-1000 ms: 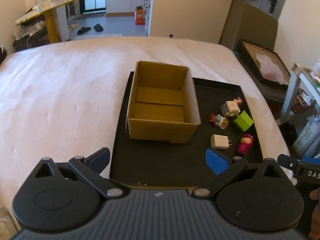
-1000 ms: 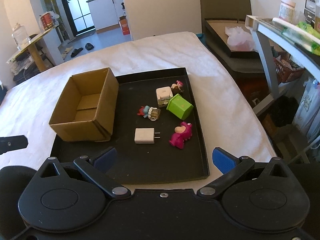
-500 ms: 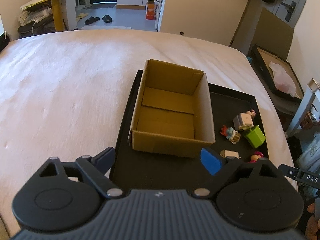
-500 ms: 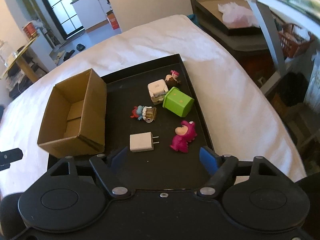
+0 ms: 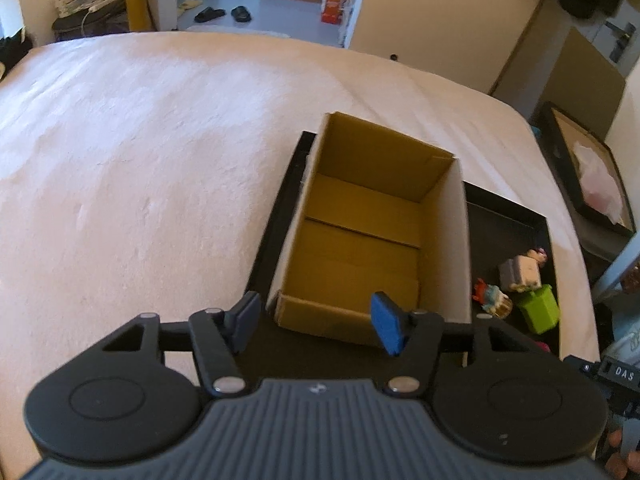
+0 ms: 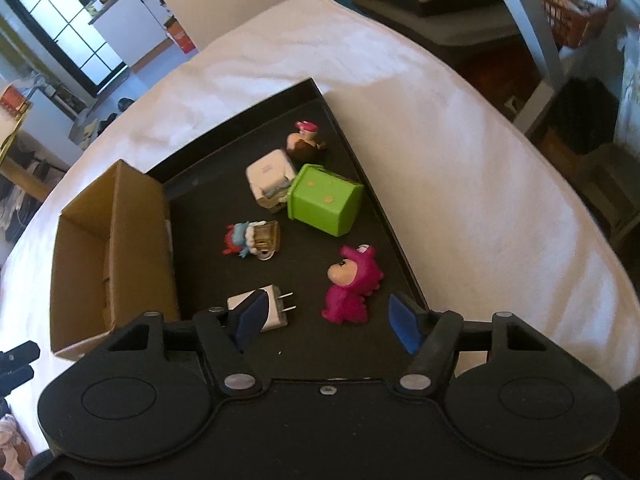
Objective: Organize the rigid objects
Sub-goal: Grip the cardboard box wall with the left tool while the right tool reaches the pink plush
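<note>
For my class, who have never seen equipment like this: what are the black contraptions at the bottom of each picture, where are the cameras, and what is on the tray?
Each is a handheld gripper, one per hand, with a camera looking along its blue-padded fingers. The left gripper faces an empty cardboard box; the right gripper faces a white plug adapter, pink dinosaur figure and green cube on a black tray. Both jaws are closing; neither holds anything.
</note>
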The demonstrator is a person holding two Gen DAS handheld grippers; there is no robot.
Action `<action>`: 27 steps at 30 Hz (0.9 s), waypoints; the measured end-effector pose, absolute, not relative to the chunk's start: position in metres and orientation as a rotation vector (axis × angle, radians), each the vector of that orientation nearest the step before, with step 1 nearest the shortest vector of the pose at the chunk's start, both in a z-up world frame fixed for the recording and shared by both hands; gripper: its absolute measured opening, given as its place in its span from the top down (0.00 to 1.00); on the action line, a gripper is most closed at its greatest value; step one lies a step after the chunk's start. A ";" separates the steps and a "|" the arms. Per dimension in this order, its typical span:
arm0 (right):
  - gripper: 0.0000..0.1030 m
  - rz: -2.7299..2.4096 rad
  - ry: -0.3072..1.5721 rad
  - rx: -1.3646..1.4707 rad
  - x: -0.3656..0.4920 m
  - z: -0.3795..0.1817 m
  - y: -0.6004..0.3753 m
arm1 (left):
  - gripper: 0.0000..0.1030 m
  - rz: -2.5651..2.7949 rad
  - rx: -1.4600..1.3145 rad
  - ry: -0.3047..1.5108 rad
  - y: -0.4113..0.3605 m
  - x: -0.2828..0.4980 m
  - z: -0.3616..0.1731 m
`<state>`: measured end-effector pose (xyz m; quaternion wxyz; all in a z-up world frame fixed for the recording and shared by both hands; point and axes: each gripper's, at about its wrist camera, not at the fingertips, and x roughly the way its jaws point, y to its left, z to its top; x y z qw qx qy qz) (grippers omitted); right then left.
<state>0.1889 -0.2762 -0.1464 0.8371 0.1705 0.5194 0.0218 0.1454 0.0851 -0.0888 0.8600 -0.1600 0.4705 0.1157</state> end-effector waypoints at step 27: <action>0.51 -0.026 1.231 0.548 0.228 -0.217 -0.295 | 0.82 0.296 -0.334 1.102 0.104 0.194 -0.145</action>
